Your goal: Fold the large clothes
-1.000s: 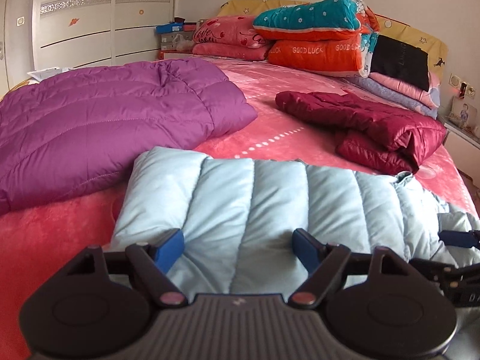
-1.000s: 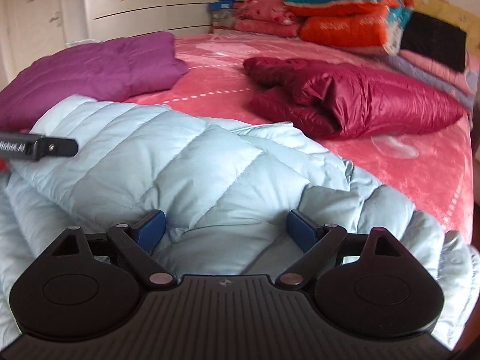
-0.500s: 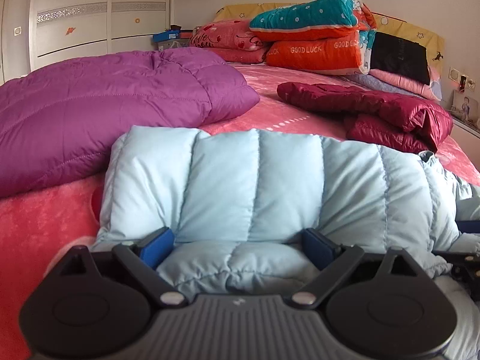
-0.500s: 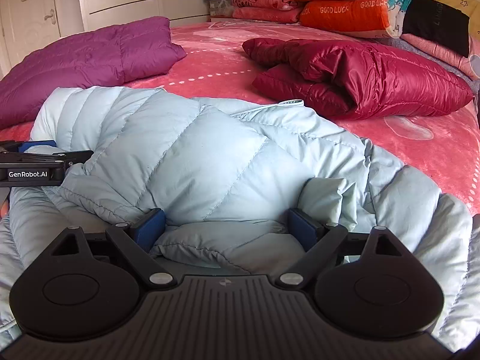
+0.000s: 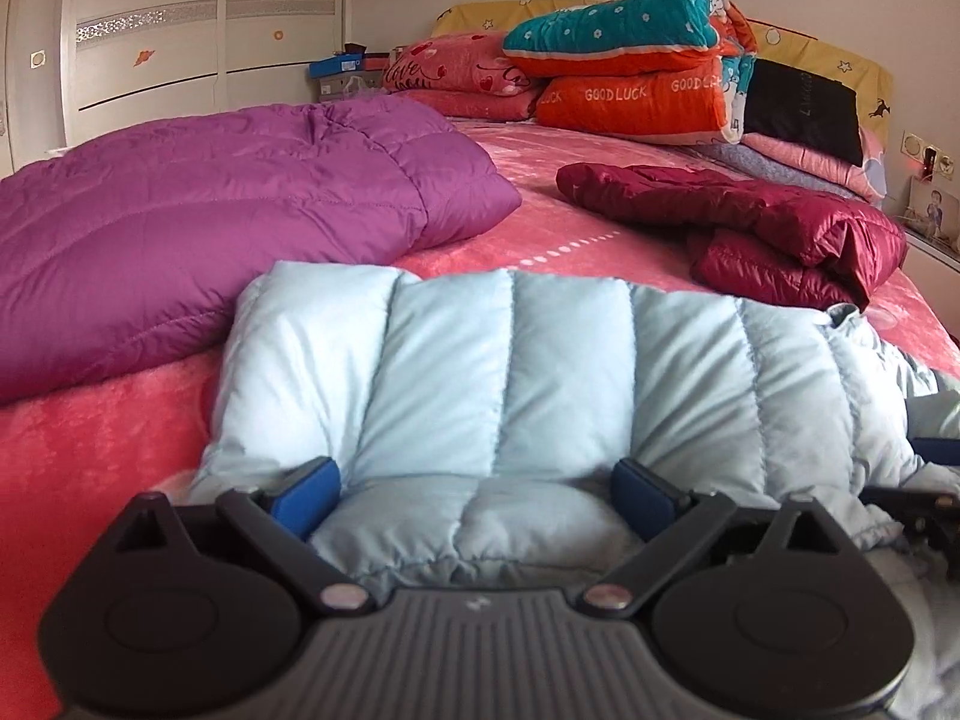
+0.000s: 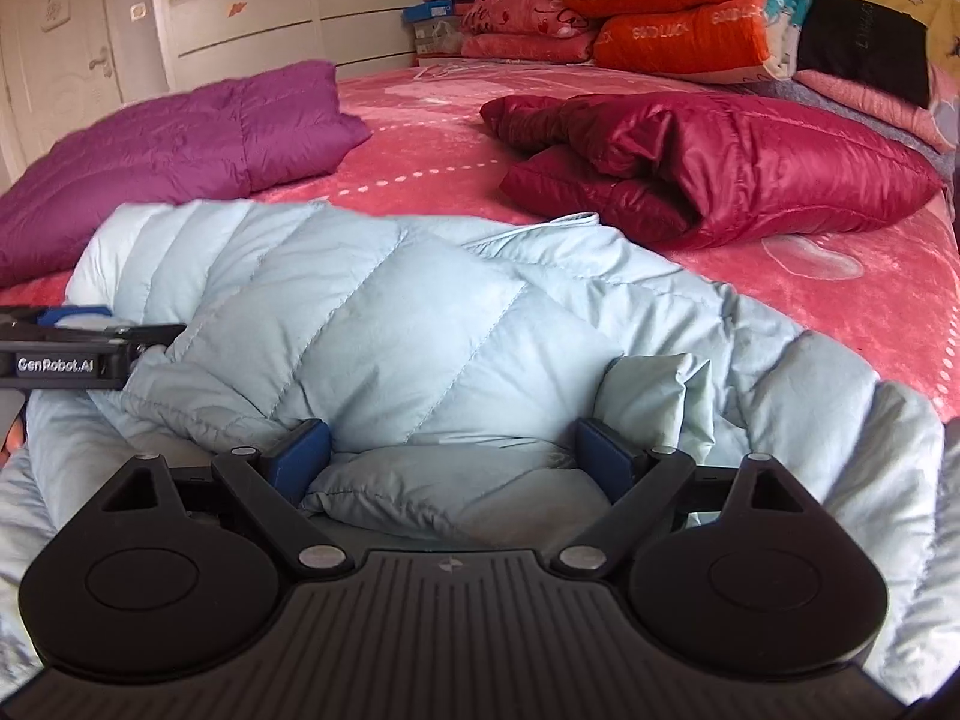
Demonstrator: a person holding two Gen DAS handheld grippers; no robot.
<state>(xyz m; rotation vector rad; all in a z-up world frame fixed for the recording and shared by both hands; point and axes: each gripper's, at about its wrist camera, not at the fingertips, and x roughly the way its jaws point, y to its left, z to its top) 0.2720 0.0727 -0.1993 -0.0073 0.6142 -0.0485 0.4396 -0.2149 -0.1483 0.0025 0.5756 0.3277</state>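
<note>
The light-blue down jacket (image 5: 540, 372) lay on the pink bed (image 5: 102, 432), near edge w/ both claws, left gripper (image 5: 477, 495) & right gripper (image 6: 450, 456), spread wide apart w/ padding bulging between fingers, probably positioned to pinch that edge for a fold.

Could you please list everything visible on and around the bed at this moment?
Light blue quilted down jacket: one, nearest, partly folded, between both grippers' fingers.
Purple quilted down garment: one, on bed, left.
Dark red shiny down jacket: one, crumpled, on bed, right.
Pink fleece bedspread: one, covers bed.
Folded orange and teal quilts: stack at the headboard.
Pink pillows: stacked, beside quilts.
Black cushion: one, right of quilts.
White wardrobe: far left.
Left gripper: open, blue pads.
Right gripper: open, blue pads.
</note>
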